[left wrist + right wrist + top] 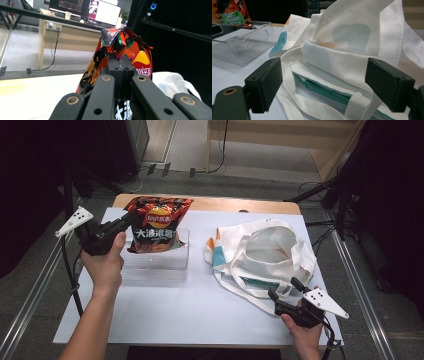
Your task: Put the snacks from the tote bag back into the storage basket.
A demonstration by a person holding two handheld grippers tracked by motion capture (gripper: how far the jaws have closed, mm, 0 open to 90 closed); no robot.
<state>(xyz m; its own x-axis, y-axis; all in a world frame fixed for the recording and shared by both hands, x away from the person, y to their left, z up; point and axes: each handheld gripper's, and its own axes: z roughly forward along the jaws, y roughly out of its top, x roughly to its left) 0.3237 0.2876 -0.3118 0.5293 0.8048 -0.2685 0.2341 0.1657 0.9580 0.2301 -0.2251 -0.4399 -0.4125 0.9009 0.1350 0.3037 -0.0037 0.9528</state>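
Chips come first: the red chip bag (157, 224) stands upright over the clear plastic bin (156, 262) at ten o'clock on the white table (190, 315), its upper left edge pinched between the closed jaws of the left gripper (129, 219). At four o'clock, the right gripper (284, 293) hangs wide apart, holding nothing, just beside the white tote bag (260, 252).

A white tabletop (200, 315) with a wooden far edge stands on a grey floor (240, 182). Cables (220, 150) trail across the floor toward a pale wooden desk (72, 37), which carries lit monitors (105, 12). Black curtains (395, 195) darken both sides, and metal rails (360, 285) flank the table.
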